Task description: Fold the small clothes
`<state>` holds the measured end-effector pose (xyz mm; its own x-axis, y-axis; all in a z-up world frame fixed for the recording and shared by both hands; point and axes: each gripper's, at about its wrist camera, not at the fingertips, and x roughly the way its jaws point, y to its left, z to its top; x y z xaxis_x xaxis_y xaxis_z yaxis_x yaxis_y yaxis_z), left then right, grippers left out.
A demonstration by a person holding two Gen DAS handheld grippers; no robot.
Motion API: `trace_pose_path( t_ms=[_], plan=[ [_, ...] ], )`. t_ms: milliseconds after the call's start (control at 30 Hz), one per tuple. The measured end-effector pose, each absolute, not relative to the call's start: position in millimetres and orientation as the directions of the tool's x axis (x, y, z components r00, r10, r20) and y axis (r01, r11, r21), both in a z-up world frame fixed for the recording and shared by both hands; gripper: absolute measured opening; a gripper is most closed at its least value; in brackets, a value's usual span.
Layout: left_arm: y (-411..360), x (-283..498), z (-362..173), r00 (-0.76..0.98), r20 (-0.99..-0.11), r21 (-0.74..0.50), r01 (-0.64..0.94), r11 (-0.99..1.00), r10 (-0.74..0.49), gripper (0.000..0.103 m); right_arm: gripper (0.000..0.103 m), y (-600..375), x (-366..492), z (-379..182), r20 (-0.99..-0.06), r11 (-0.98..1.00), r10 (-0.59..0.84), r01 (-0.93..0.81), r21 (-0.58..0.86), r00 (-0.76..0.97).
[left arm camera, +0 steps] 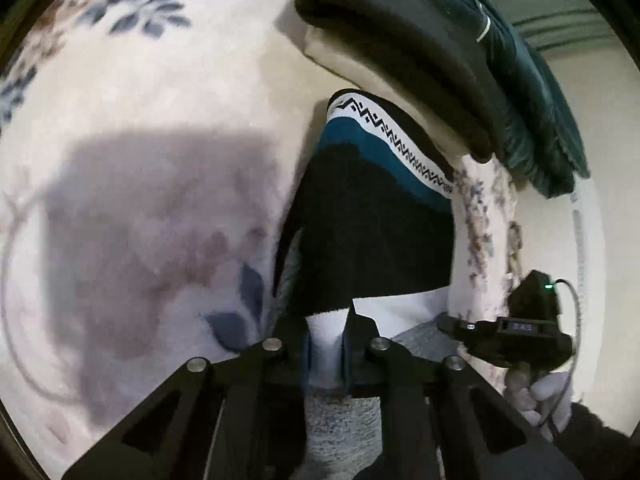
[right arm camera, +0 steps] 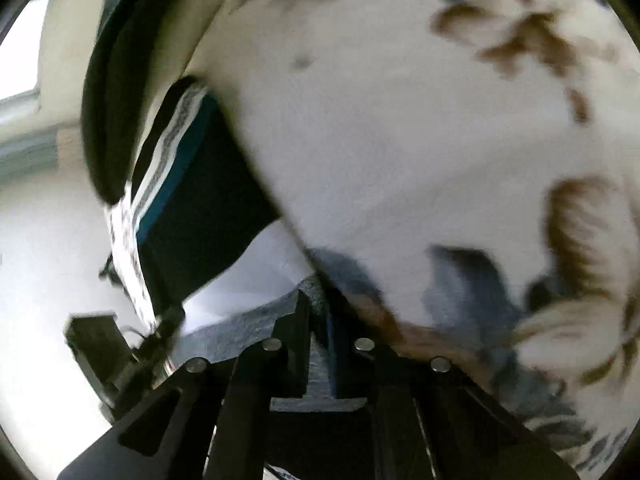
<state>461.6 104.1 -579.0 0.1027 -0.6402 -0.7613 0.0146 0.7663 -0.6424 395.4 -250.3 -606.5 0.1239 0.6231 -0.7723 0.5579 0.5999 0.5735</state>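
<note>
A small knitted garment [left arm camera: 372, 216], black with a teal stripe, a white zigzag band and white and grey parts, is stretched between both grippers over a floral cream blanket [left arm camera: 140, 80]. My left gripper [left arm camera: 326, 320] is shut on a white fold of its near edge. In the right wrist view the same garment [right arm camera: 208, 216] runs off to the left, and my right gripper [right arm camera: 320, 312] is shut on its grey fabric. The right gripper's black body [left arm camera: 528, 332], held by a hand [left arm camera: 536, 392], shows at the right of the left wrist view.
A stack of folded clothes lies just beyond the garment: a dark item [left arm camera: 400, 48] on a beige one [left arm camera: 352, 64], with a teal piece [left arm camera: 532, 92] beside them. The blanket's edge [left arm camera: 488, 216] drops off at the right.
</note>
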Motion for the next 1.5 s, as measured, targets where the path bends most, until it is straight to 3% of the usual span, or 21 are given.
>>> trace_pose_path(
  t_ms=[33, 133, 167, 200, 267, 367, 567, 800, 833, 867, 900, 933, 967, 1133, 1233, 1267, 1300, 1333, 1367, 1400, 1500],
  plan=[
    [101.0, 463.8, -575.1, 0.093, -0.757, -0.65, 0.004, 0.76, -0.647, 0.015, 0.003, -250.1, 396.5, -607.3, -0.766, 0.595, 0.633, 0.562, 0.575, 0.112],
    [109.5, 451.7, -559.1, 0.085, -0.75, -0.659, -0.008, 0.752, -0.656, 0.034, 0.01, -254.8, 401.8, -599.4, -0.756, 0.616, 0.652, 0.535, 0.578, 0.066],
    [114.3, 440.9, -552.3, 0.09, -0.734, -0.676, -0.005, 0.737, -0.673, 0.045, 0.019, -255.5, 397.1, -592.8, -0.749, 0.623, 0.661, 0.52, 0.584, 0.05],
    [119.6, 424.7, -545.9, 0.088, -0.726, -0.684, 0.0, 0.729, -0.682, 0.051, 0.037, -256.5, 390.2, -587.6, -0.732, 0.616, 0.68, 0.508, 0.602, 0.045],
    [131.7, 395.5, -538.5, 0.068, -0.734, -0.678, -0.001, 0.735, -0.676, 0.056, 0.06, -257.0, 362.4, -578.4, -0.697, 0.59, 0.716, 0.503, 0.632, 0.038],
    [146.3, 335.3, -535.1, 0.011, -0.788, -0.615, -0.001, 0.788, -0.615, 0.056, 0.06, -256.3, 312.8, -572.0, -0.679, 0.593, 0.734, 0.504, 0.628, -0.018],
    [166.6, 206.1, -552.3, -0.154, -0.808, -0.56, -0.101, 0.822, -0.569, 0.056, 0.061, -237.5, 194.0, -574.4, -0.667, 0.654, 0.719, 0.511, 0.558, -0.193],
    [148.3, 141.4, -576.9, -0.184, -0.807, -0.547, -0.126, 0.828, -0.561, 0.052, 0.06, -187.9, 111.8, -599.0, -0.644, 0.688, 0.697, 0.546, 0.478, -0.316],
    [146.4, 140.1, -576.4, -0.172, -0.823, -0.529, -0.12, 0.84, -0.542, 0.043, 0.06, -183.9, 101.9, -601.3, -0.635, 0.687, 0.702, 0.54, 0.486, -0.322],
    [145.7, 139.8, -575.1, -0.161, -0.837, -0.509, -0.121, 0.852, -0.523, 0.015, 0.06, -178.9, 96.5, -603.5, -0.629, 0.69, 0.703, 0.533, 0.489, -0.332],
    [149.0, 137.8, -574.9, -0.144, -0.832, -0.519, -0.142, 0.843, -0.536, 0.013, 0.053, -169.8, 94.2, -605.1, -0.629, 0.695, 0.7, 0.525, 0.491, -0.337],
    [158.0, 136.2, -574.1, -0.123, -0.831, -0.523, -0.159, 0.837, -0.542, 0.013, 0.038, -165.9, 90.2, -603.0, -0.648, 0.701, 0.691, 0.512, 0.496, -0.32],
    [160.6, 135.2, -571.0, -0.109, -0.829, -0.53, -0.165, 0.832, -0.549, 0.012, 0.006, -163.6, 88.8, -601.4, -0.662, 0.707, 0.683, 0.505, 0.494, -0.308],
    [179.8, 125.6, -567.2, -0.089, -0.811, -0.555, -0.193, 0.809, -0.578, 0.01, 0.006, -160.0, 75.6, -592.4, -0.72, 0.735, 0.637, 0.5, 0.459, -0.275],
    [188.2, 125.3, -564.5, -0.101, -0.797, -0.568, -0.212, 0.796, -0.596, 0.022, 0.008, -155.2, 77.6, -583.3, -0.725, 0.752, 0.629, 0.455, 0.477, -0.28],
    [189.1, 123.9, -562.1, -0.102, -0.803, -0.56, -0.211, 0.801, -0.587, 0.035, 0.01, -144.7, 78.6, -583.3, -0.715, 0.74, 0.643, 0.464, 0.487, -0.275],
    [188.2, 123.9, -561.8, -0.097, -0.809, -0.554, -0.206, 0.806, -0.58, 0.047, 0.02, -143.5, 79.1, -585.6, -0.7, 0.725, 0.66, 0.478, 0.497, -0.273],
    [192.2, 121.6, -561.7, -0.088, -0.811, -0.554, -0.2, 0.808, -0.578, 0.051, 0.028, -148.5, 75.4, -587.1, -0.688, 0.714, 0.671, 0.49, 0.5, -0.277],
    [193.8, 119.0, -564.2, -0.087, -0.804, -0.564, -0.202, 0.801, -0.588, 0.057, 0.048, -157.1, 73.0, -589.6, -0.679, 0.705, 0.68, 0.498, 0.505, -0.274],
    [195.6, 115.1, -567.6, -0.092, -0.795, -0.573, -0.21, 0.792, -0.599, 0.058, 0.058, -161.7, 68.7, -590.5, -0.675, 0.695, 0.689, 0.506, 0.511, -0.263],
    [184.7, 104.9, -584.9, -0.142, -0.77, -0.595, -0.194, 0.78, -0.622, 0.059, 0.058, -175.8, 56.7, -597.8, -0.638, 0.664, 0.724, 0.514, 0.544, -0.26]
  ],
)
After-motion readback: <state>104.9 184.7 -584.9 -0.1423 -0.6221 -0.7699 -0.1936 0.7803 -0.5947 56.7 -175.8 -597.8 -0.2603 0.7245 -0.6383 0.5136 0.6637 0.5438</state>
